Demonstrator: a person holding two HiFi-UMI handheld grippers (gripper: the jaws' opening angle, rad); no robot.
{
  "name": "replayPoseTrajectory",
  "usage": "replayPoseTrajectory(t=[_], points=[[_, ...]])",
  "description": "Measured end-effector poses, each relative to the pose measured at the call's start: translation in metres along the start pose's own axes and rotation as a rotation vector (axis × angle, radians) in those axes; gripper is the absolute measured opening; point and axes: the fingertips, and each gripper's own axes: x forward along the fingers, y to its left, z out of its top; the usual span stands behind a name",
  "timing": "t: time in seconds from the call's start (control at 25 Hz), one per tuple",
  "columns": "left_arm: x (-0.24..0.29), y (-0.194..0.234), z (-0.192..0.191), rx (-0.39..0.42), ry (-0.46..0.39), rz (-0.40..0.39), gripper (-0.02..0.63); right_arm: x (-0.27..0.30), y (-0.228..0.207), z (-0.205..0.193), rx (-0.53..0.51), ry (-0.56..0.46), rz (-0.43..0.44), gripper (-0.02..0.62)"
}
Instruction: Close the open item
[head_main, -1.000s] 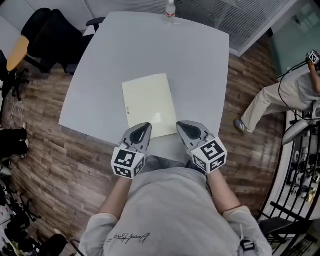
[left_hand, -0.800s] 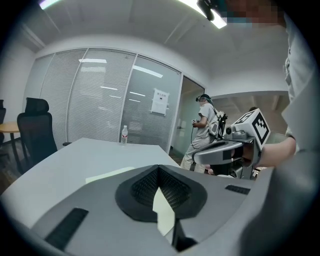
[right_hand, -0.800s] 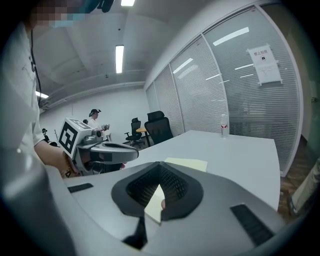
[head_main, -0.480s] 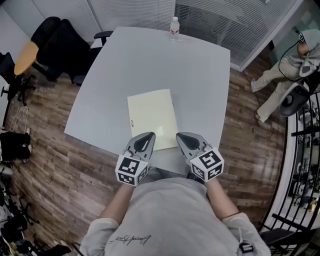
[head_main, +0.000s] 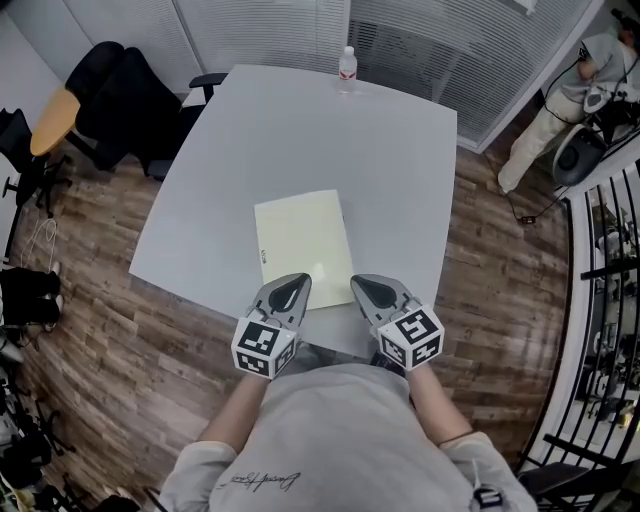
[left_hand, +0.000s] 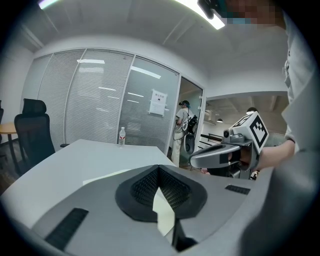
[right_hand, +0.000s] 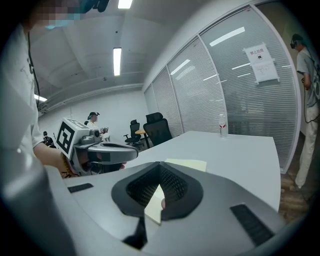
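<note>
A pale yellow folder lies flat with its cover down on the grey table, near the front edge. My left gripper hovers over the folder's near left corner with its jaws pressed together and nothing between them. My right gripper sits just right of the folder's near right corner, also shut and empty. In the left gripper view the folder shows beyond the left gripper, with the right gripper alongside. The right gripper view has the folder ahead of the right gripper.
A water bottle stands at the table's far edge. Black office chairs and a small round table stand at the left on the wood floor. A person stands at the far right by glass partitions. My own body is against the table's near edge.
Both grippers have stayed together at the folder's near edge. The person at the right has walked farther away, and the head view has shifted a little.
</note>
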Motion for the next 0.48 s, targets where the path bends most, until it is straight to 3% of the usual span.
replayPoseTrajectory(t=[0.48], points=[[0.0016,0.0014,0.0015,-0.007,0.0,0.003,0.009,0.0015,0.0001,-0.0003,-0.002,0.006,0.009,0.014]])
